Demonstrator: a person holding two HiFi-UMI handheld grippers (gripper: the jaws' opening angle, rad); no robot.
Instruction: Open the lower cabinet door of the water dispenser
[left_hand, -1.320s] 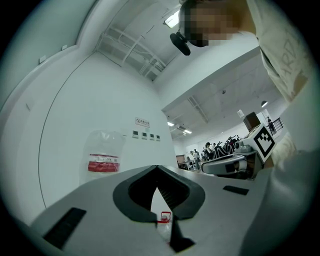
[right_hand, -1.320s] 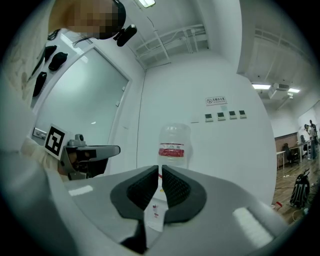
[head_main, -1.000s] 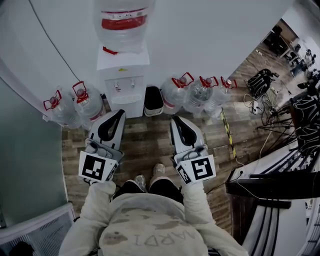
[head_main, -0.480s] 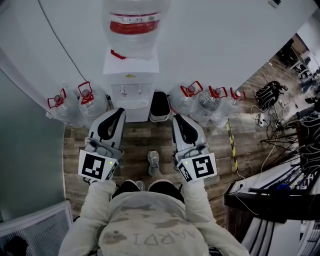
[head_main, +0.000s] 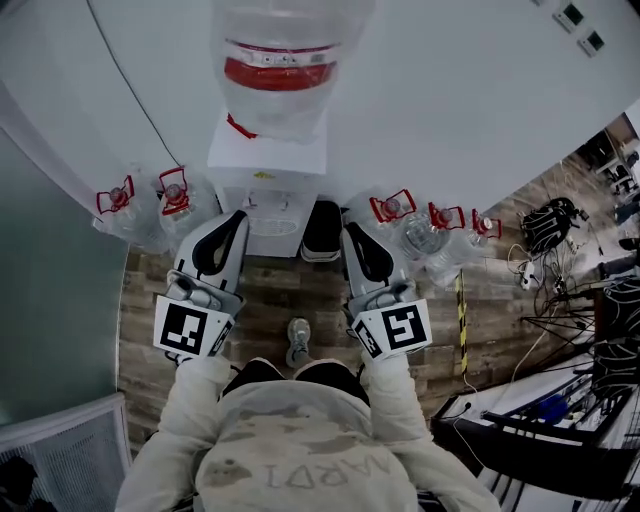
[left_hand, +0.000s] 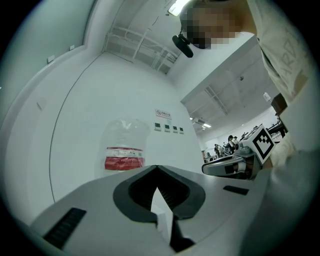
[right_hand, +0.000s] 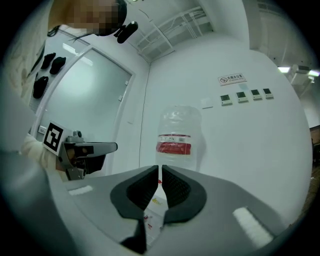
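Over the last second the person has walked up to the water dispenser (head_main: 262, 190). It and the big bottle (head_main: 280, 70) on top of it now fill more of the head view. One shoe (head_main: 297, 340) shows mid-step on the wooden floor (head_main: 290, 295). Both grippers have travelled forward with the body, held side by side and roughly level.

Nearest, the left gripper (head_main: 236, 216) now has its tip over the dispenser's left front corner in the head view. The right gripper (head_main: 349, 235) has its tip just in front of the black bin (head_main: 322, 222) standing against the dispenser's right side. In the left gripper view the fingers (left_hand: 135, 192) meet at their tips with nothing between them. In the right gripper view the fingers (right_hand: 177, 192) are drawn together to a thin slit, also empty.

Beyond them stands the dispenser, against the white wall (head_main: 450, 110). Spare water bottles sit on the floor to its left (head_main: 175, 200) and right (head_main: 400, 215). The lower cabinet door is on the front face below the taps. From this steep angle it cannot be seen, and both gripper views look higher, at the bottle.

The approach looks nearly finished, but the door is untouched. A gripper probably needs to drop well down and part its fingers before it can catch the door's edge or handle.
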